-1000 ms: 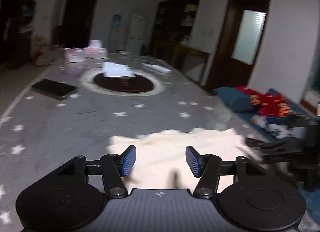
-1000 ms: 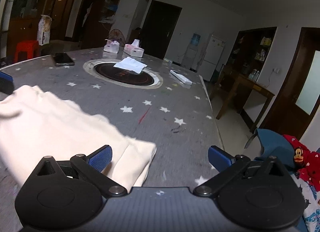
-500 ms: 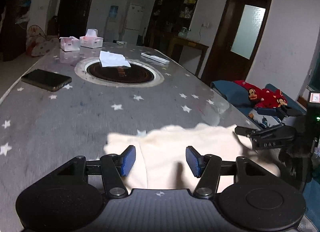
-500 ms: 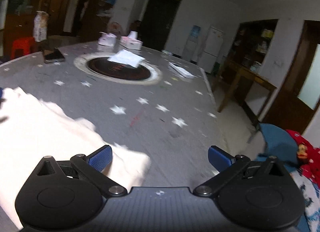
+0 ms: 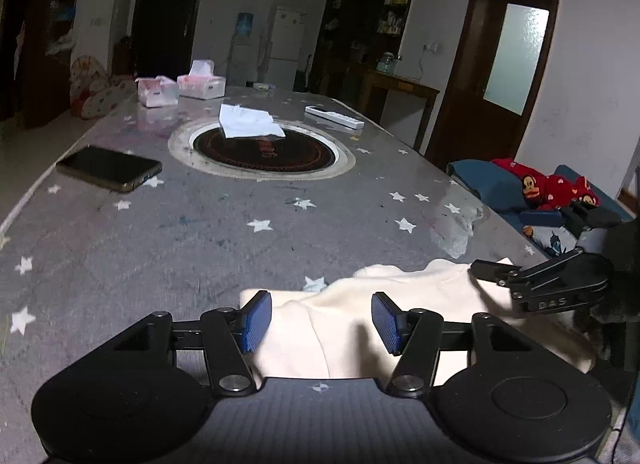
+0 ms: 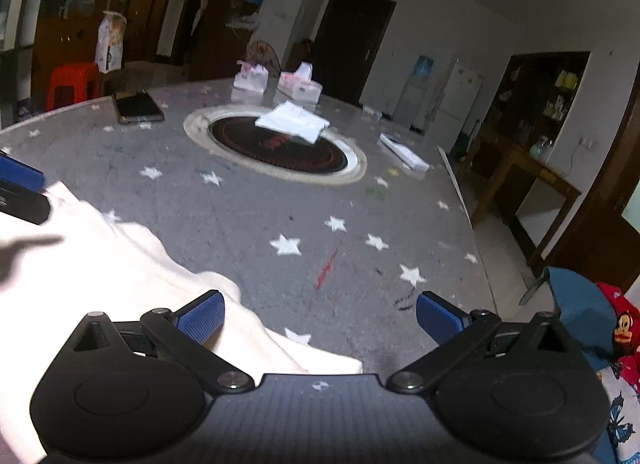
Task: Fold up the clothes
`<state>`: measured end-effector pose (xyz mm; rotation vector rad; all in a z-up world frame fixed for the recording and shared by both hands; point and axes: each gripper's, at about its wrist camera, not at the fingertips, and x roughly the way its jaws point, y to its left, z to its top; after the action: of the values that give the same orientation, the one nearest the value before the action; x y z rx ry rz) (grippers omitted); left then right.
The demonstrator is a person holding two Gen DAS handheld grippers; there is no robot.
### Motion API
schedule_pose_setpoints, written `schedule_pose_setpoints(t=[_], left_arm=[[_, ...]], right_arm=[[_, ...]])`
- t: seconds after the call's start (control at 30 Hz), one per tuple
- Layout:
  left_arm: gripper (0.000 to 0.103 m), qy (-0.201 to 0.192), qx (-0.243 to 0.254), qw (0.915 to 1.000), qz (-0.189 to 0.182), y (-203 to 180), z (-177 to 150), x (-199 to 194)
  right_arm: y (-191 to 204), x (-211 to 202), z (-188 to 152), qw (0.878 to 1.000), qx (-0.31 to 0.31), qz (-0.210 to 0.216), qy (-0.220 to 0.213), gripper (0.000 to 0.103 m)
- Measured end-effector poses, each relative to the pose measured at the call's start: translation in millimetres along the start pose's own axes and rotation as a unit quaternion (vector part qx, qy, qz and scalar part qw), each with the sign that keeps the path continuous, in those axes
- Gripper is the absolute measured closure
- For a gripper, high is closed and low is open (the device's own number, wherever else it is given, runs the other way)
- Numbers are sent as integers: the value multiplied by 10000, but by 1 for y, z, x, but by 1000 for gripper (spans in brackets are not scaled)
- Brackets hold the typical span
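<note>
Star-patterned counter [image 5: 168, 232] fills both frames, with the cream garment [image 5: 360, 328] bunched at its lower edge. Left gripper [image 5: 322, 320] and right gripper [image 6: 320, 318] hover over it, jaws spread, holding nothing. Closing on several layers could drag the cloth askew.

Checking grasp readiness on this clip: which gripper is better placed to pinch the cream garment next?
Left, probably. The left gripper is open with the cream garment between its pads; the right gripper is open mostly over bare table.
</note>
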<state>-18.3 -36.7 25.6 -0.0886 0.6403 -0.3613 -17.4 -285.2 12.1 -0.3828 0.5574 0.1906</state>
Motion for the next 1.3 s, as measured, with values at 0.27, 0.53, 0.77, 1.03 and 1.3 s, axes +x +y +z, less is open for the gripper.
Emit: schedule_pose_setpoints(t=[0.27, 0.53, 0.77, 1.03, 1.3], left_arm=[[44, 92, 2, 9996, 267, 1, 2, 11], [27, -113, 47, 9994, 335, -6, 4, -8], [12, -227, 82, 9988, 418, -12, -1, -26], [0, -234, 67, 9985, 487, -20, -11, -40], [0, -244, 40, 9980, 574, -30, -23, -54]], right_arm=[[6, 8, -1, 9998, 48, 115, 171, 0], [5, -9, 7, 9995, 225, 211, 110, 0], [14, -29, 10, 9990, 249, 380, -15, 0], [25, -47, 3, 9972, 365, 649, -2, 0], [40, -68, -11, 9956, 406, 839, 0, 0]])
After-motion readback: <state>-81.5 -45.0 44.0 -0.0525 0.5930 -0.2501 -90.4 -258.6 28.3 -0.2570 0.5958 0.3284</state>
